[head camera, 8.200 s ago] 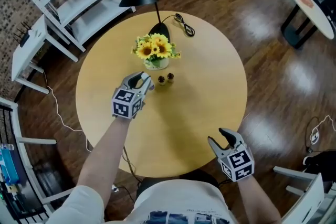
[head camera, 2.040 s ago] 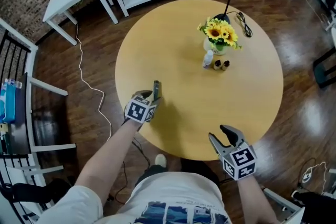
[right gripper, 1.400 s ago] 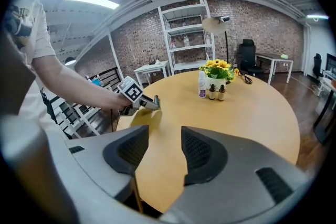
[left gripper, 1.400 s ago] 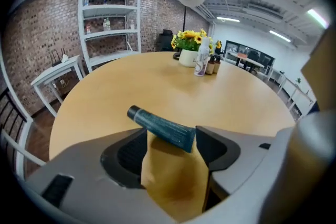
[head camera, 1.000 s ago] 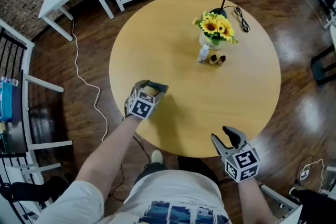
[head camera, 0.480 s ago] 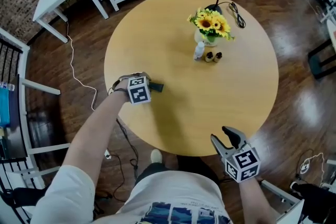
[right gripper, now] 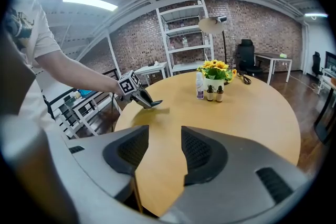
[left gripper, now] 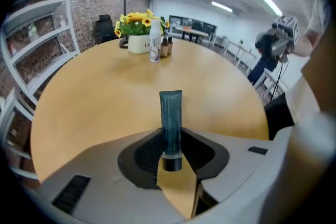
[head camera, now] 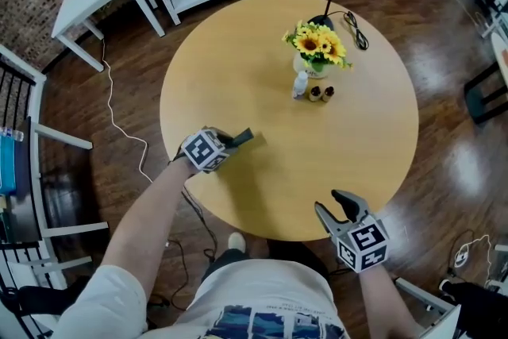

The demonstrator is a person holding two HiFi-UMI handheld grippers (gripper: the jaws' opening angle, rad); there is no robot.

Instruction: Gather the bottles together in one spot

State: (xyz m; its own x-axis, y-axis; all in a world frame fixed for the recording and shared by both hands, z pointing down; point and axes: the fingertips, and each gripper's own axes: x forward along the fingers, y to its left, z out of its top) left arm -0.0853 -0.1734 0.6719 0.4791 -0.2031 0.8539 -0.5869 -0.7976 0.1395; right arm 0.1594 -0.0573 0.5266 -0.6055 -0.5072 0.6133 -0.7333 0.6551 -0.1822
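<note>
Jaws of the left gripper [head camera: 232, 142] have just been closing and now pinch a dark teal squeeze tube [head camera: 243, 137] with a black cap. In the left gripper view the tube [left gripper: 170, 113] runs straight out between the two pads, its cap end nearest the camera and its flat crimped end pointing toward the far side of the table. The right gripper view shows the tube [right gripper: 148, 104] carried clear of the surface, with its shadow on the wood just beneath. This gripper hangs angled downward over the left part of a round yellow wooden table [head camera: 349, 147], near its edge.

The right gripper [head camera: 329, 204] hovers at the near edge of the table, well apart from everything on it. Its jaws stand wide, with only bare tabletop showing between them.

Toward the far side of the table three bottles stand upright in a close row. A clear plastic bottle with a white top [head camera: 299, 83] is on the left, with a small brown dropper bottle [head camera: 314, 94] beside it and a second brown dropper bottle [head camera: 327, 93] next to that. They sit just in front of a white vase of yellow sunflowers [head camera: 317, 46]. Behind the vase are the base of a black lamp [head camera: 321, 19] and a coiled black cord [head camera: 355, 20]. The tube in the left gripper is well apart from this group.
</note>
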